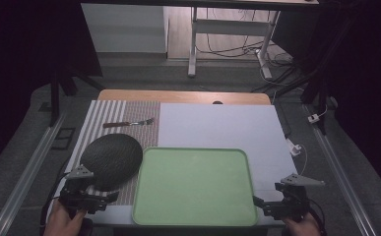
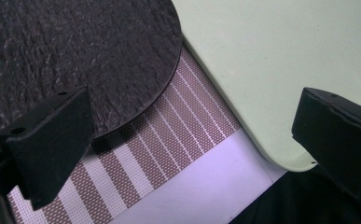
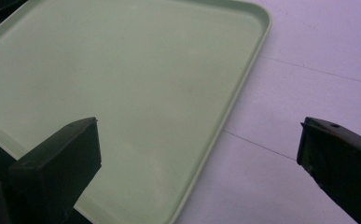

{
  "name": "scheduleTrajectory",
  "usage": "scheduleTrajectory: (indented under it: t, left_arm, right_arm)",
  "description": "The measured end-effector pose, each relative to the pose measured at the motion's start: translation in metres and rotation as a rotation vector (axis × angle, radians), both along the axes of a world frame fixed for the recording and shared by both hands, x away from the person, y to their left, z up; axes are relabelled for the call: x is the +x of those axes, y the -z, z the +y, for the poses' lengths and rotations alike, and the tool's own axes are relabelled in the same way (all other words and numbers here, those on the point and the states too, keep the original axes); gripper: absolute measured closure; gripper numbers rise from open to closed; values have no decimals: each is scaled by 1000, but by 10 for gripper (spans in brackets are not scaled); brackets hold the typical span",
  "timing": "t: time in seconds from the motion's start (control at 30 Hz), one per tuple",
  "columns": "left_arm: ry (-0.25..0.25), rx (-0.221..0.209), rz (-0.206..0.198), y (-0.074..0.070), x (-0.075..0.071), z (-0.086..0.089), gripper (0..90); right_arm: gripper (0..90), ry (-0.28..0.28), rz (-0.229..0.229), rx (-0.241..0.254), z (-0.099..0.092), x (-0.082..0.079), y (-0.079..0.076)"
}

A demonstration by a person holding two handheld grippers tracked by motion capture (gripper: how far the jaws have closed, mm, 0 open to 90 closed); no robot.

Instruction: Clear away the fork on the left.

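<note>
Beside the left tongs [image 1: 110,196], at the near left of the worktop [image 1: 217,128], lies a round, black, rough-textured slate plate [image 1: 111,160], resting on a brown-and-white striped woven placemat [image 1: 104,115] with its right edge tucked just against the pale green rectangular plastic tray [image 1: 194,186]. Both pairs of tongs stand wide open with nothing between them: the left pair [image 2: 192,135] straddles the plate's near rim, the placemat and the tray's corner, and the right tongs [image 1: 261,202] hover at the tray's near right corner.

My guess is that the plate [image 2: 75,56] is stiff, fairly heavy and brittle at the edge, its grainy face offering good friction; the near rim, where it overhangs the placemat [image 2: 169,126], looks the best place to pinch. The tray [image 3: 122,79] seems light, rigid and smooth, so its raised lip is the only real hold.

A wooden-handled metal fork [image 1: 129,123] lies well apart at the mat's far end. White sheeting covers the rest of the worktop. Beyond, the room is dim, with 1 white desk frame and loose cables on a grey floor; detail there is hard to make out.
</note>
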State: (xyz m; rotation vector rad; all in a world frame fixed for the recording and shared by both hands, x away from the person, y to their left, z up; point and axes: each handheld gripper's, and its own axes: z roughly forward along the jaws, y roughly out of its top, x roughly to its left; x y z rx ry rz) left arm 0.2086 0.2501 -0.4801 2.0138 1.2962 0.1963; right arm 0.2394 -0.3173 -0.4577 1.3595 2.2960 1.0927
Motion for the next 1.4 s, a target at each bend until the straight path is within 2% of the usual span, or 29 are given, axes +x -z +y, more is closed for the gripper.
scheduleTrajectory:
  t: [0.3,0.43,0.7,0.97,1.23,1.33,1.4]
  left_arm:
    - [5,-30,1,-1,0,2,14]
    - [21,-37,-19,-2,1,2,8]
    - [18,-31,-62,-4,4,2,0]
    - [26,-25,-98,-4,14,3,0]
    - [12,-27,-101,-3,27,1,0]
    - [13,-67,-76,-1,32,1,0]
    - [17,-62,-64,0,37,0,0]
  right_arm:
    - [0,0,3,0,0,0,0]
    - [0,0,3,1,0,0,0]
    - [0,1,7,1,0,1,0]
    - [0,-3,12,-8,1,1,0]
    - [0,-1,13,-6,1,1,1]
    - [0,0,13,-6,1,1,1]
    - [0,0,13,-7,1,1,0]
